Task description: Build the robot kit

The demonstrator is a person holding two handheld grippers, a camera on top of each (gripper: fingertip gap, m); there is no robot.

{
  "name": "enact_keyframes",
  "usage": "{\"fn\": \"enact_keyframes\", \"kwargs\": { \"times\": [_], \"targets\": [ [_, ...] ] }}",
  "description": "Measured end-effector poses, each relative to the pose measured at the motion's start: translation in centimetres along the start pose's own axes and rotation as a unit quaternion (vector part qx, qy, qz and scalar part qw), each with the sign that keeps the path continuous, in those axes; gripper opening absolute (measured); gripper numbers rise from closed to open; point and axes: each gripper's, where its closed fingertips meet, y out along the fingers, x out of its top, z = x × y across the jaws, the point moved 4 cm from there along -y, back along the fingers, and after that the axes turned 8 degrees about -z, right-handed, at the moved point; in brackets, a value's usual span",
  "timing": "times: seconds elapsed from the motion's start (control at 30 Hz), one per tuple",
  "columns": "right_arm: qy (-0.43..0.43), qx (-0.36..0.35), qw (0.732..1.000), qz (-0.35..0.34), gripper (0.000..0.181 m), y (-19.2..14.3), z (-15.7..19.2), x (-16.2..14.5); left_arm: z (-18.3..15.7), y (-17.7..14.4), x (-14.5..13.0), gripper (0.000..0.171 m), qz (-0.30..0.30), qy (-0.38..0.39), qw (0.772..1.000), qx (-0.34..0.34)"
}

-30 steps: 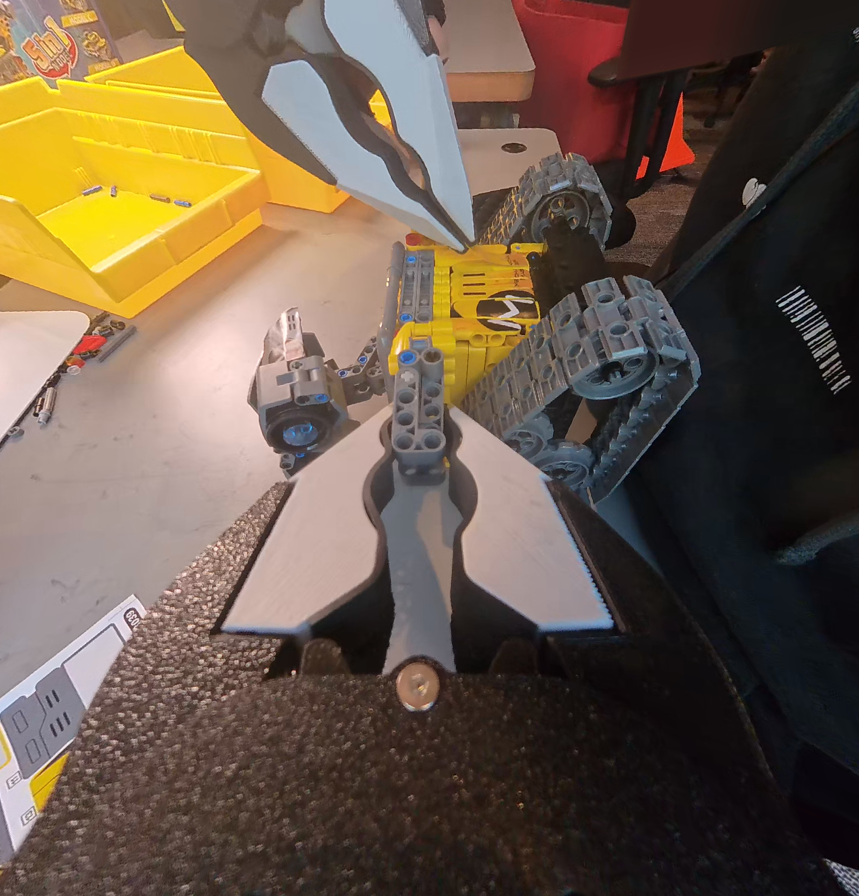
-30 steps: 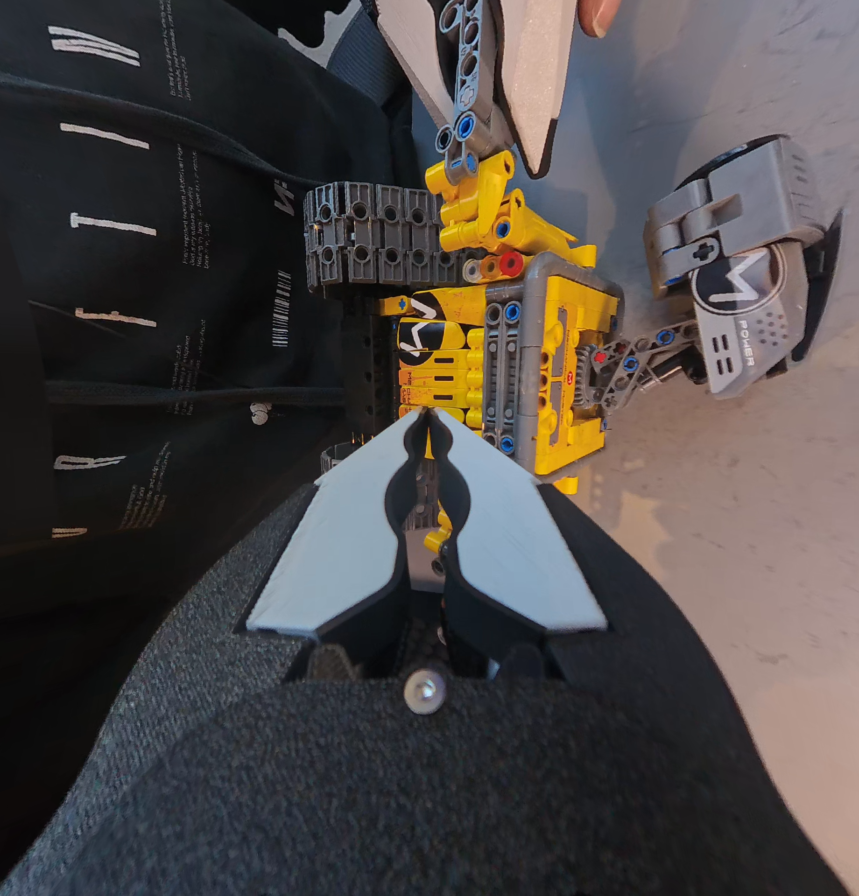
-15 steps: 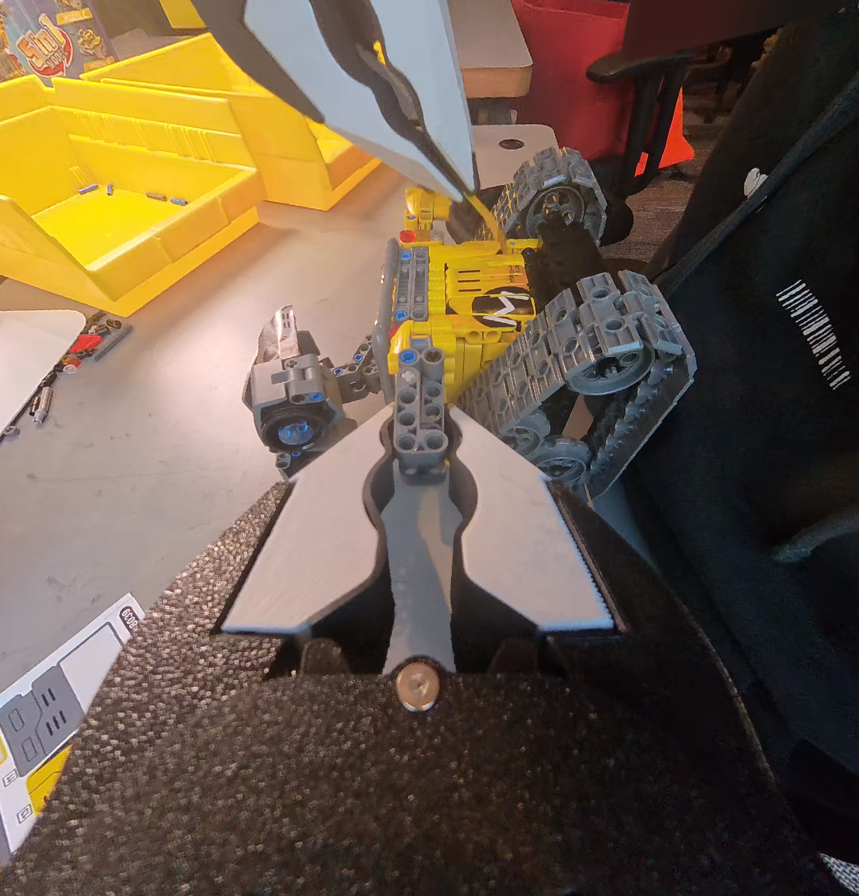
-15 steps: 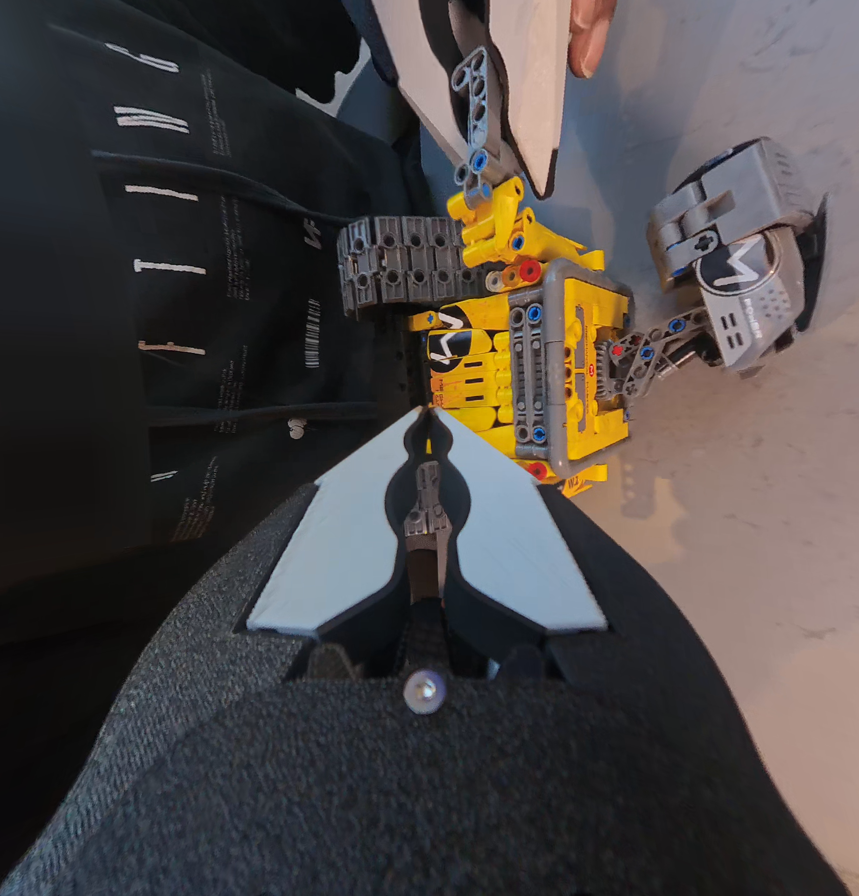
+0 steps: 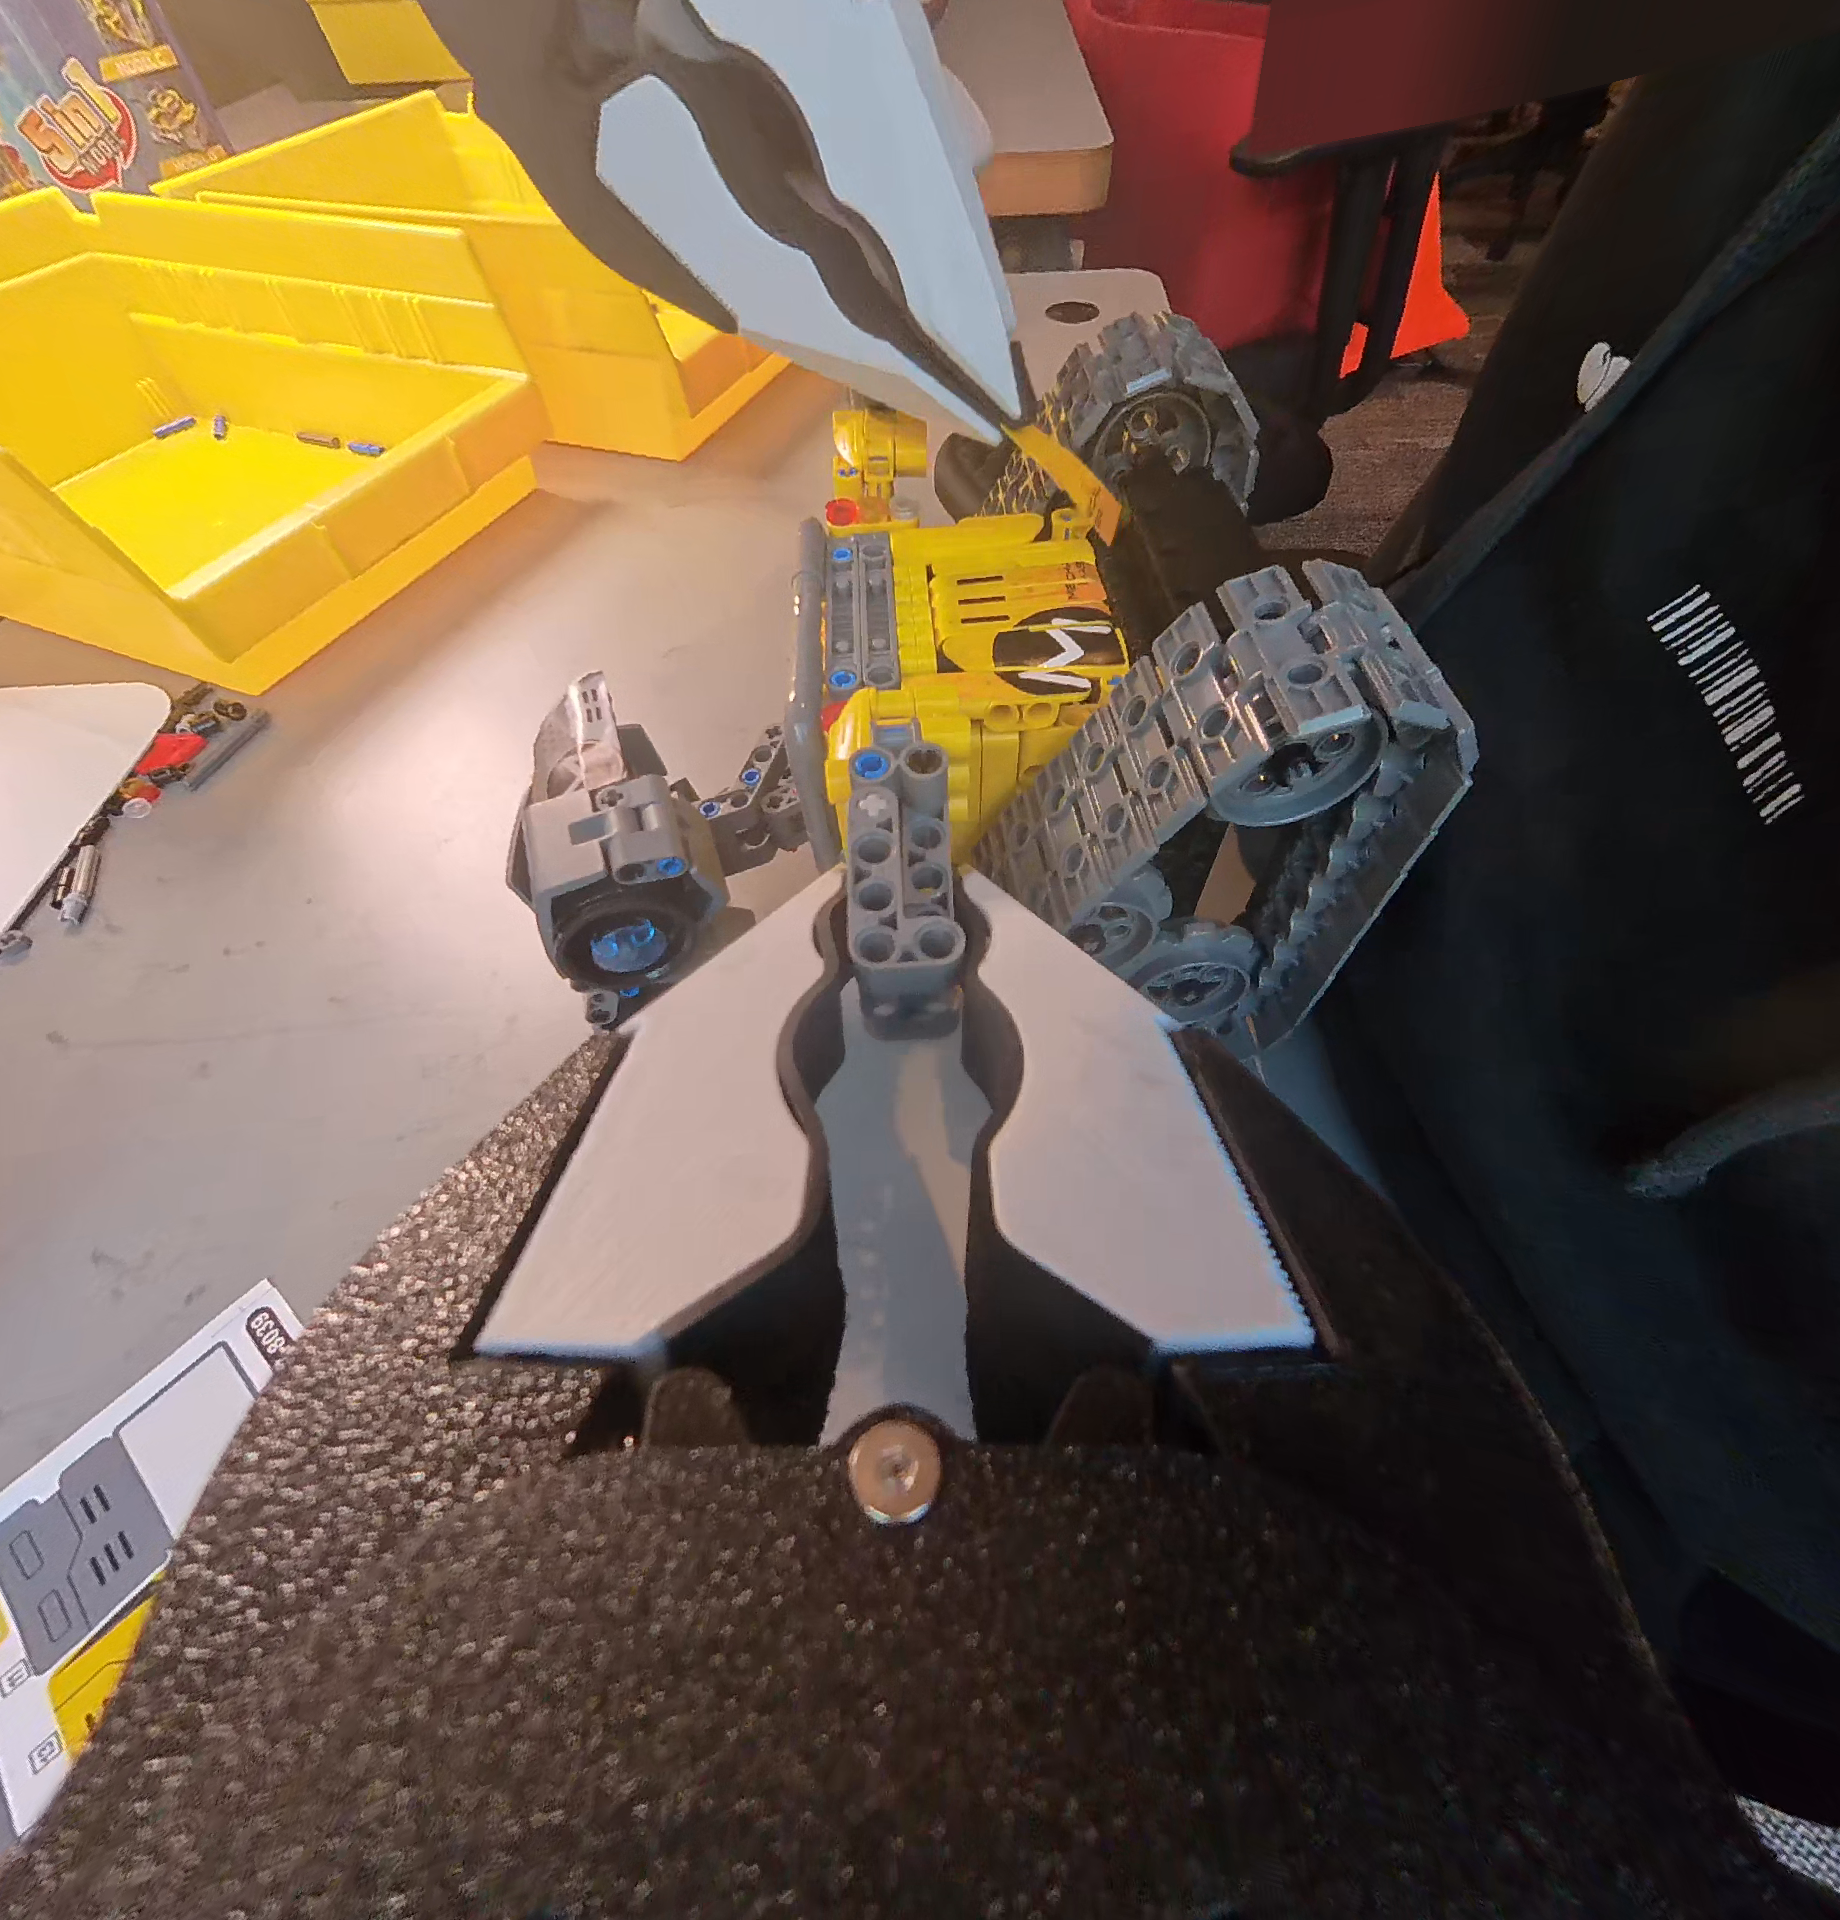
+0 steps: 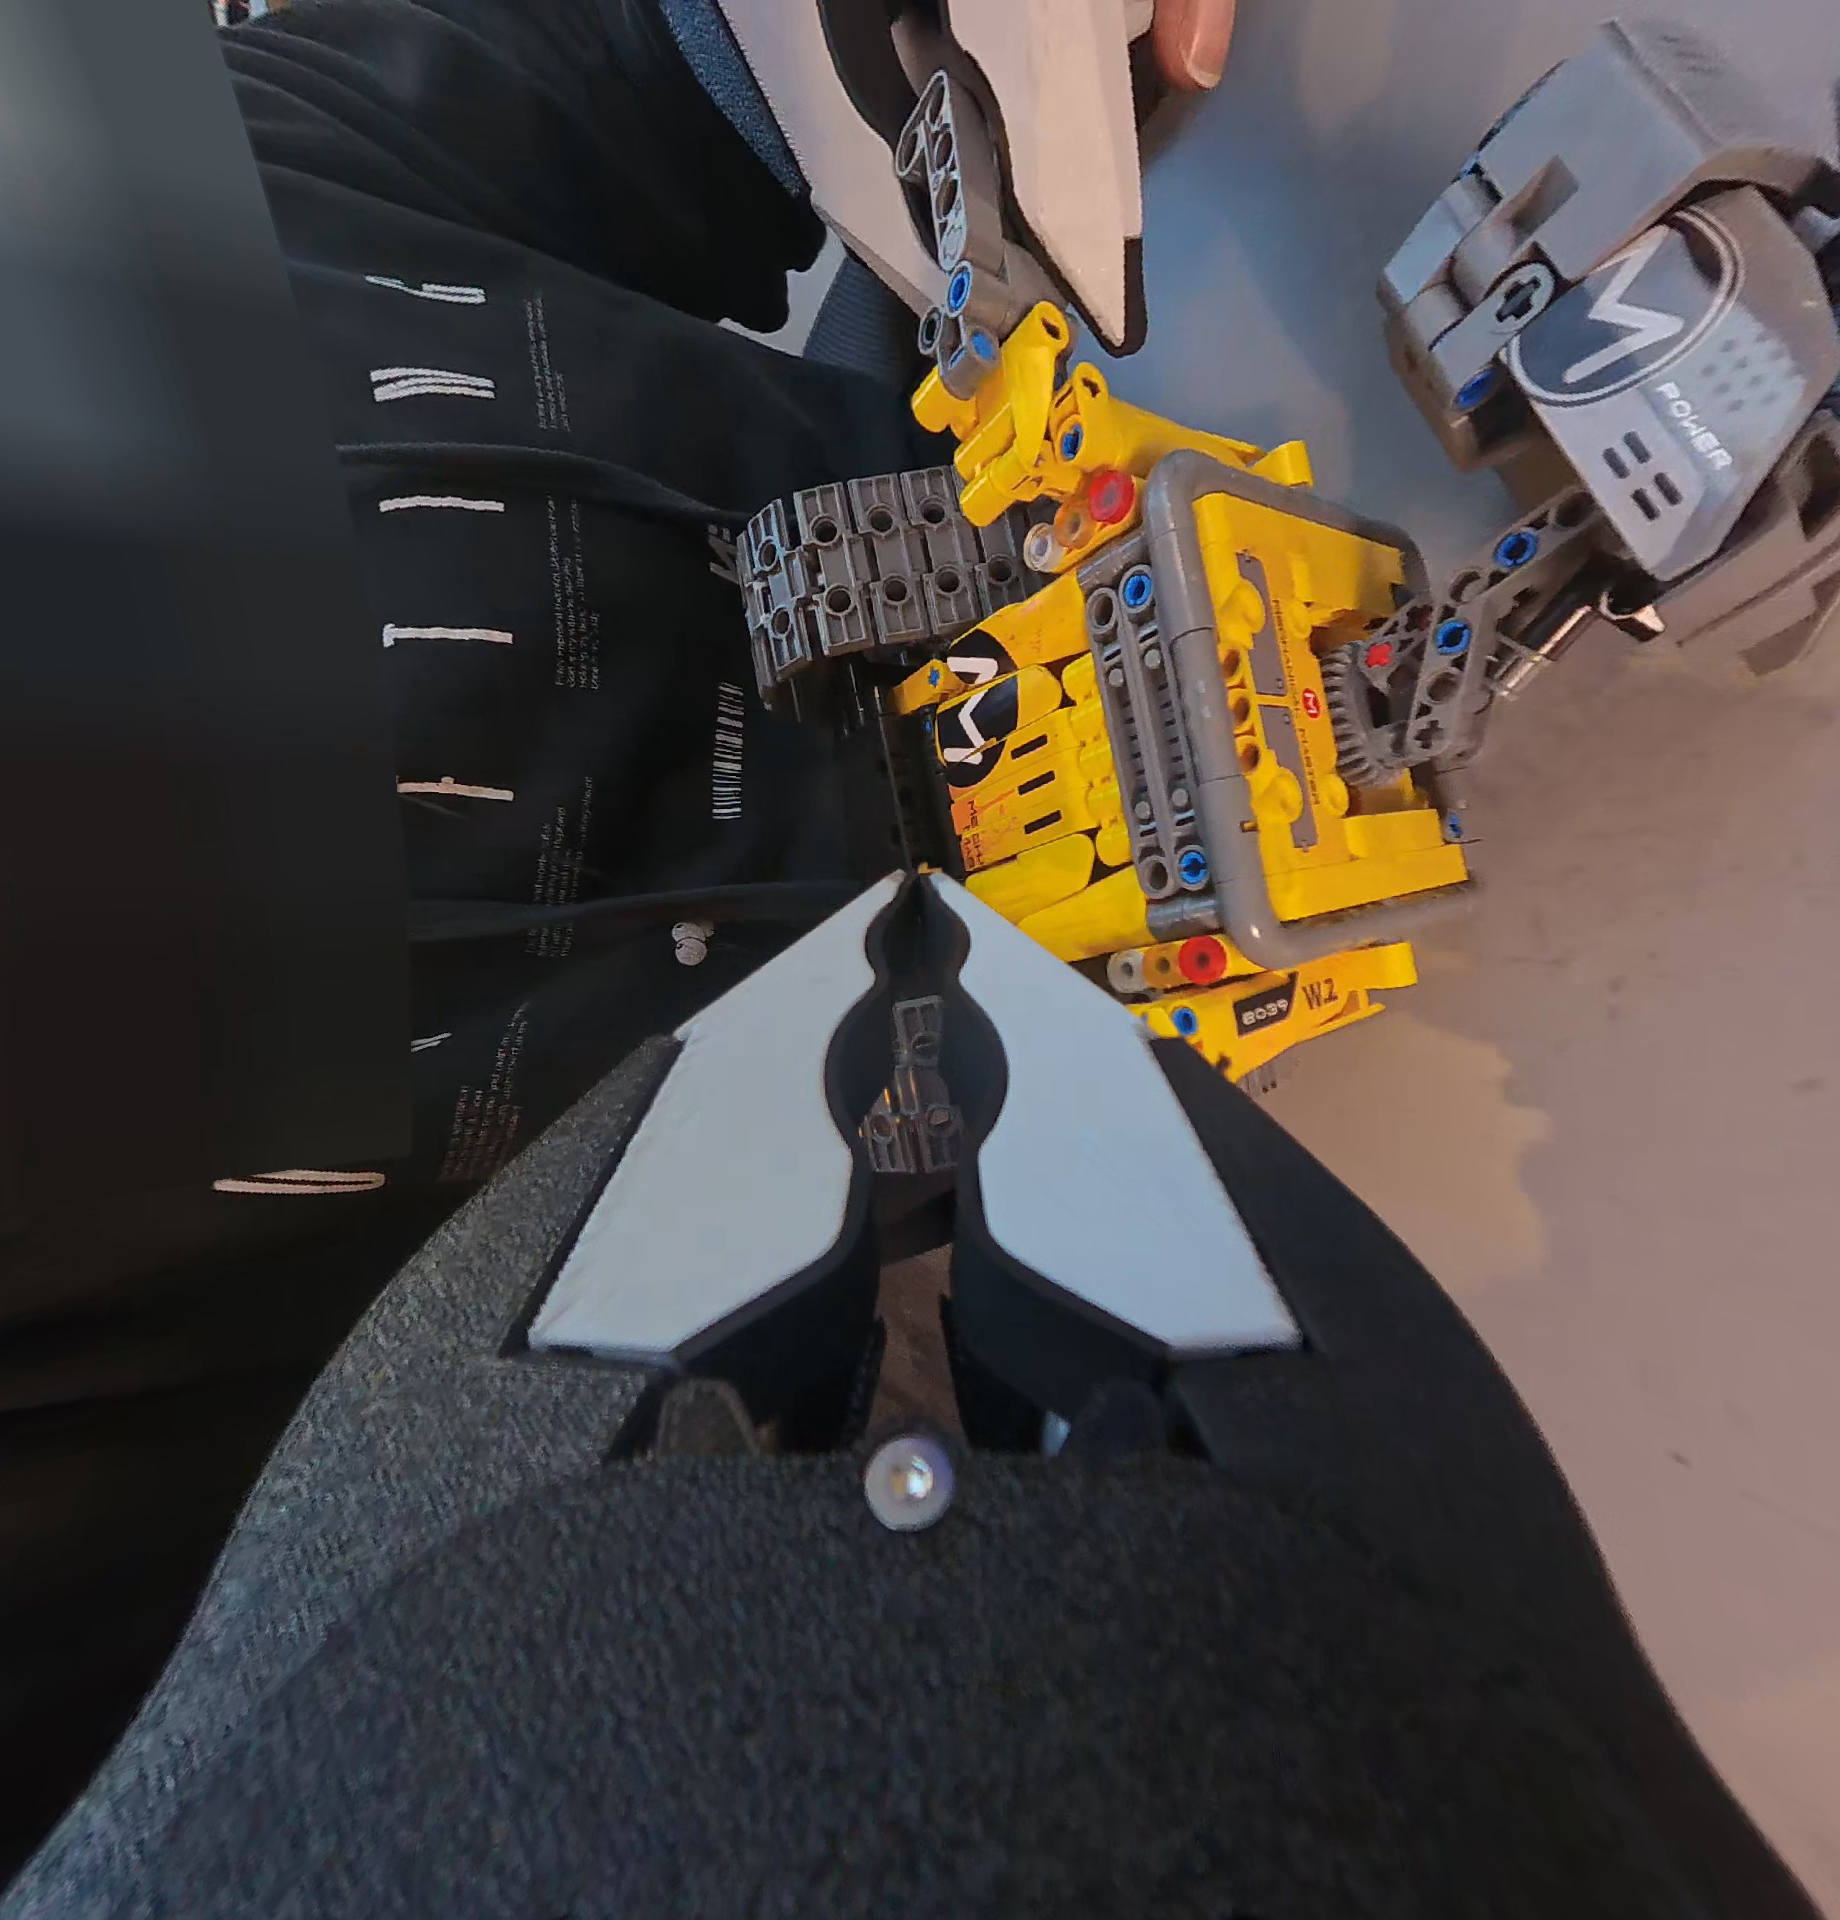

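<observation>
A yellow brick-built tracked vehicle lies on the table against a person's black garment; it also shows in the right wrist view. Its grey tracks face right. A grey head unit hangs off its left side. My left gripper is shut on a grey perforated beam joined to the vehicle's near end. My right gripper is shut at the body's edge. In the left wrist view it pinches a thin yellow patterned panel at the far end.
Yellow sorting bins stand at the back left. Small loose parts lie by a white board. A printed sheet lies at the near left. The black garment fills the right side. A fingertip shows by the left gripper. There is about 10 cm between the tips of the two grippers.
My right gripper lifted from the body's far end, and the thin yellow panel now stands up from it. The vehicle tilted and came closer in the right wrist view. My left grip held.
</observation>
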Motion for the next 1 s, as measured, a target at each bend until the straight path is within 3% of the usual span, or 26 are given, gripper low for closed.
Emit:
{"fn": "enact_keyframes", "kwargs": {
  "times": [1.0],
  "targets": [
    [-0.048,-0.053,0.995,0.067,0.000,0.22,-0.99,0.52,-0.06,0.07,-0.01,0.015,-0.005,-0.002,1.000,-0.004]
  ]
}}
